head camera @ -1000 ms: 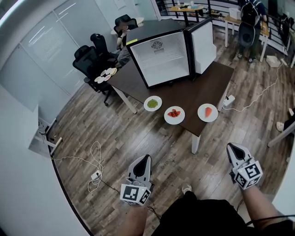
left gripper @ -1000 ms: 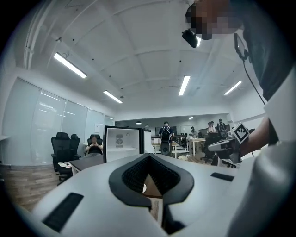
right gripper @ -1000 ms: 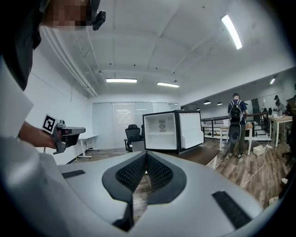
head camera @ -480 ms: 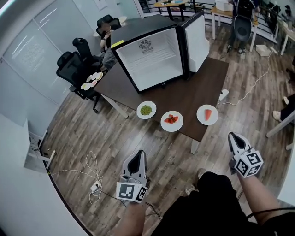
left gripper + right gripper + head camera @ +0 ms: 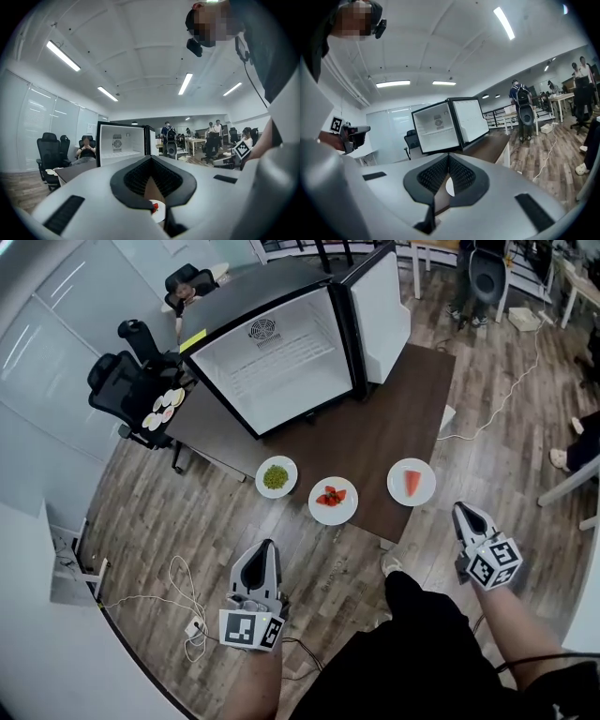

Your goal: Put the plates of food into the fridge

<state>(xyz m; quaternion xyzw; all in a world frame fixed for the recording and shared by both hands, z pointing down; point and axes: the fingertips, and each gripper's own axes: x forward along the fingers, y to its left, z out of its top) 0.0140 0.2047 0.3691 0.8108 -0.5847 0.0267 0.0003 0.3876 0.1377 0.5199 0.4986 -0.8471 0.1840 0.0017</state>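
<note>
Three white plates stand in a row near the front edge of the dark table (image 5: 375,437): one with green food (image 5: 276,476), one with red pieces (image 5: 333,500), one with a red-orange slice (image 5: 411,482). Behind them the small fridge (image 5: 281,362) stands with its door (image 5: 380,306) swung open and its white inside bare. My left gripper (image 5: 267,546) hovers over the floor just short of the table, shut and empty. My right gripper (image 5: 458,509), also shut and empty, is right of the slice plate. The left gripper view (image 5: 150,158) shows the red-food plate (image 5: 158,212) beyond its jaws.
Black office chairs (image 5: 122,381) stand left of the table, with several small dishes (image 5: 161,407) beside them. A person (image 5: 187,282) sits behind the fridge. A cable and power strip (image 5: 192,624) lie on the wood floor at the left; another cable (image 5: 506,395) runs at the right.
Both grippers and the head have come closer to the table; the plates and fridge sit nearer and lower in view. The right gripper now reaches beside the slice plate. Both stay shut.
</note>
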